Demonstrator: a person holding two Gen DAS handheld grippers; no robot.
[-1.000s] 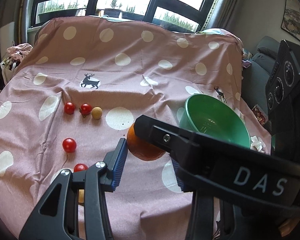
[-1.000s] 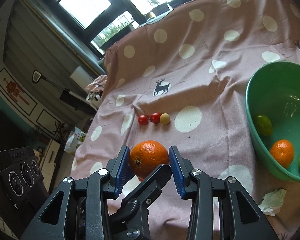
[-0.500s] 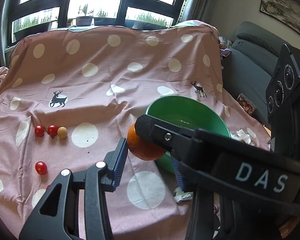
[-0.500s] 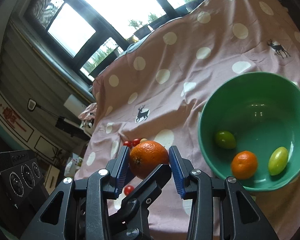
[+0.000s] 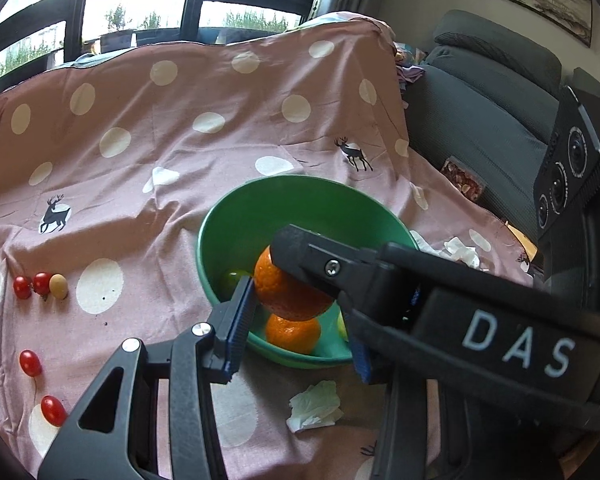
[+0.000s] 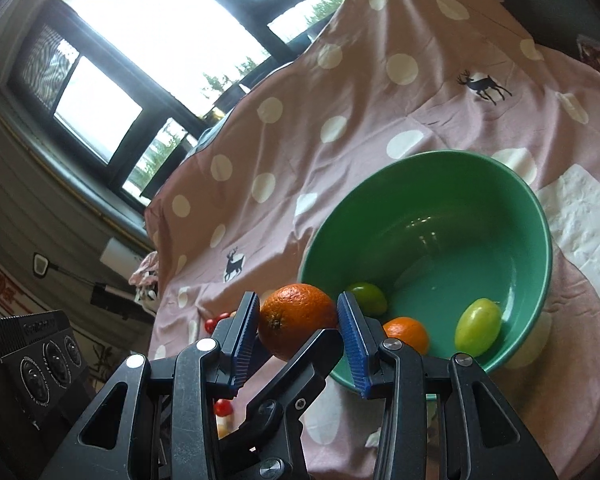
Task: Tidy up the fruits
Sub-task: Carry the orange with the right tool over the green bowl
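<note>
An orange [image 6: 296,320] [image 5: 288,292] is held between the blue pads of both grippers, which cross each other. My right gripper [image 6: 298,328] and left gripper [image 5: 300,320] are shut on it and hold it above the near rim of a green bowl [image 6: 480,184] [image 5: 236,216]. In the bowl lie a smaller orange [image 6: 406,334] [image 5: 294,332], a yellow-green fruit [image 6: 478,326] and a darker green fruit [image 6: 366,298]. Several cherry tomatoes [image 5: 30,362] and a yellowish one [image 5: 59,286] lie on the pink spotted cloth [image 5: 148,152] to the left.
A crumpled tissue [image 5: 316,406] lies in front of the bowl, and white paper [image 6: 580,216] to its right. A grey sofa [image 5: 492,92] stands beyond the cloth's right edge. Windows are at the back.
Both grippers carried the orange to the right, from over the cloth to above the bowl's near rim. The grip on it has not changed.
</note>
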